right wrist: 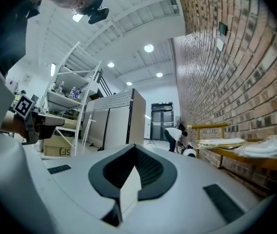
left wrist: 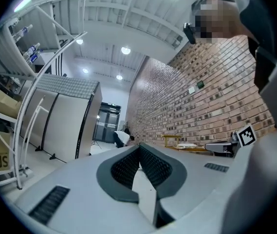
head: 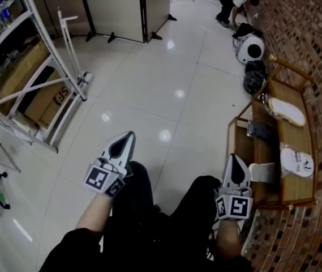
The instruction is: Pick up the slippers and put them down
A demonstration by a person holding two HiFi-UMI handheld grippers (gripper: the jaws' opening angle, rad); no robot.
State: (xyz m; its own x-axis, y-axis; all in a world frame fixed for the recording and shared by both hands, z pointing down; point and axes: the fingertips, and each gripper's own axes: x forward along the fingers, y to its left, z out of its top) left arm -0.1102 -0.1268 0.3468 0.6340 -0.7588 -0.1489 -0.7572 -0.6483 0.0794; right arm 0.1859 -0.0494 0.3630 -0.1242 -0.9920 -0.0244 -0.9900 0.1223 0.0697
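Head view: slipper (head: pixel 287 111) lies lengthwise along shelf (head: pixel 289 137); left tool (head: pixel 130 135), right tool (head: pixel 234 157) clenched, empty.

Bright ceiling lights (right wrist: pixel 149 48), floor (head: pixel 149 84) glare, fisheye edges, far background perhaps soft

Left gripper (head: pixel 130 135) and right gripper (head: pixel 235 158) point forward, level; both jaws closed.

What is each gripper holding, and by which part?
Nothing: left gripper and right gripper are shut and empty; the slippers lie on the wooden rack.
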